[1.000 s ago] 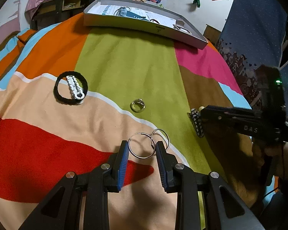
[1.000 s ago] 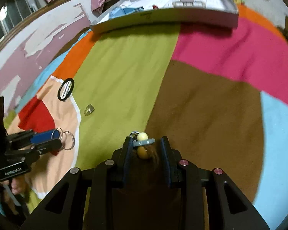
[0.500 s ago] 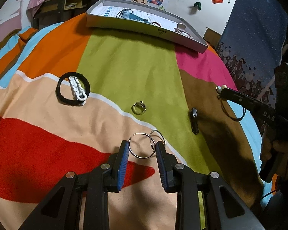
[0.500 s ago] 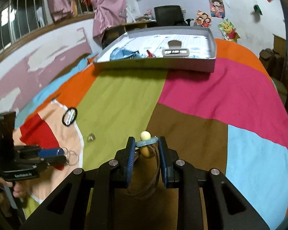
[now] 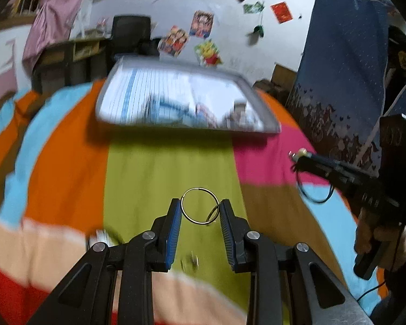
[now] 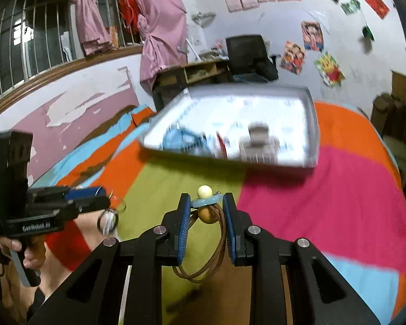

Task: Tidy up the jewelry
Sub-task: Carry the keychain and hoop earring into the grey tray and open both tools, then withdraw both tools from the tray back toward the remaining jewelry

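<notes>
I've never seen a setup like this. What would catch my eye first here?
Probably the bedspread in bold blocks of pink, green and orange. Above it, the left gripper pinches two linked hoop earrings, and the right gripper holds a beaded cord bracelet. At the far end lies a grey tray, blurred.

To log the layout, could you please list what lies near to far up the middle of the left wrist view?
Silver hoop earrings held between the left gripper fingers → olive-green blanket patch → grey rectangular tray → black office chair.
</notes>
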The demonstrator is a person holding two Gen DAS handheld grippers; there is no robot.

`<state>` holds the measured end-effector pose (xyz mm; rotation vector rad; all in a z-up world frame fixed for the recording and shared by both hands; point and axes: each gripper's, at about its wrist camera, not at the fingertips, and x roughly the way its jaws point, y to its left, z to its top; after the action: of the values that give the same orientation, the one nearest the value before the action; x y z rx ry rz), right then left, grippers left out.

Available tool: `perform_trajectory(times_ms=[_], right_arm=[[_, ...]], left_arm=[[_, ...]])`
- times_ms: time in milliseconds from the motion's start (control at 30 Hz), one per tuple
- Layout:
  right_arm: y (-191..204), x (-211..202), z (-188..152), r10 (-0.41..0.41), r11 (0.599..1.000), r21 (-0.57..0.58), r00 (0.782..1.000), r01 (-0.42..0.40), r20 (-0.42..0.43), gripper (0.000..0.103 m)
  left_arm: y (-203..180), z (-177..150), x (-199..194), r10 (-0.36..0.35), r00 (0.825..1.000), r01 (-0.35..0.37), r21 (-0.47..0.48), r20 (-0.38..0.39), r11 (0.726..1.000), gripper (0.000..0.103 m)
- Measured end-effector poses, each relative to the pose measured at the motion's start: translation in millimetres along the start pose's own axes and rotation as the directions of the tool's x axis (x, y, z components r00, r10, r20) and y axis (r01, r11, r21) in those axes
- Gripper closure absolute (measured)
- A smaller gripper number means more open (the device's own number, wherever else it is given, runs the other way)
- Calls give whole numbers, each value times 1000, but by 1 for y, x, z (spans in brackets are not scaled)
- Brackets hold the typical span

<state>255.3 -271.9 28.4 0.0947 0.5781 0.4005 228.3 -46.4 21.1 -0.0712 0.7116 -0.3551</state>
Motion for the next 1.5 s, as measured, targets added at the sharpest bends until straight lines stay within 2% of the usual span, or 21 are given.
perform_trajectory(times_ms=[133,233,333,500,633,667,700,733,767,833,900,967,1067,1167,1233,1333,1500], right_arm=[[-3,25,43,3,1000,-22,999,-2,47,81],[-7,51,70,4,999,-35,999,-2,54,81],[-6,77,87,-3,998,-56,999,6,42,81],[0,124,99,-14,997,-72,1000,13,-14,81],[7,145,96,-36,995,-91,998,31,-48,80],[8,147,95,-43,995,-91,998,38,-53,79],[9,147,94,-49,995,-90,997,44,-53,73],[10,145,93,-54,995,-87,998,50,-45,65],[10,142,92,-60,995,-84,998,57,-33,61],[10,134,92,-70,994,-81,997,69,-12,58],[9,124,92,-83,993,-77,996,84,13,58],[10,108,91,-93,993,-70,995,96,45,57],[11,85,90,-111,991,-66,990,117,84,52],[13,55,89,-124,990,-50,983,132,133,40],[15,35,86,-126,990,-36,979,133,159,29],[21,3,78,-134,990,-20,973,140,191,26],[43,-54,60,-142,988,-18,959,151,244,15]], left_arm=[[12,57,16,20,998,-20,6,62,1000,76],[24,84,30,52,994,-52,-2,98,999,76],[43,104,51,84,991,-79,-51,108,996,76],[76,114,83,120,990,-109,-133,77,985,76],[89,112,100,132,990,-123,-147,52,981,75],[91,111,103,132,990,-123,-155,49,980,75],[92,110,105,132,990,-123,-159,48,980,75],[92,109,107,131,990,-122,-162,43,979,75],[92,108,106,126,991,-118,-162,41,980,75],[89,107,107,129,991,-123,-151,30,981,70],[84,105,103,127,991,-120,-136,46,983,60],[80,101,92,127,988,-115,-138,86,984,34],[72,95,72,128,981,-108,-142,145,984,29],[60,88,51,135,976,-113,-129,172,985,21],[50,81,32,140,967,-119,-108,212,987,14],[35,67,-1,153,948,-132,-92,280,987,2],[19,44,-50,153,924,-126,-99,350,987,0]])
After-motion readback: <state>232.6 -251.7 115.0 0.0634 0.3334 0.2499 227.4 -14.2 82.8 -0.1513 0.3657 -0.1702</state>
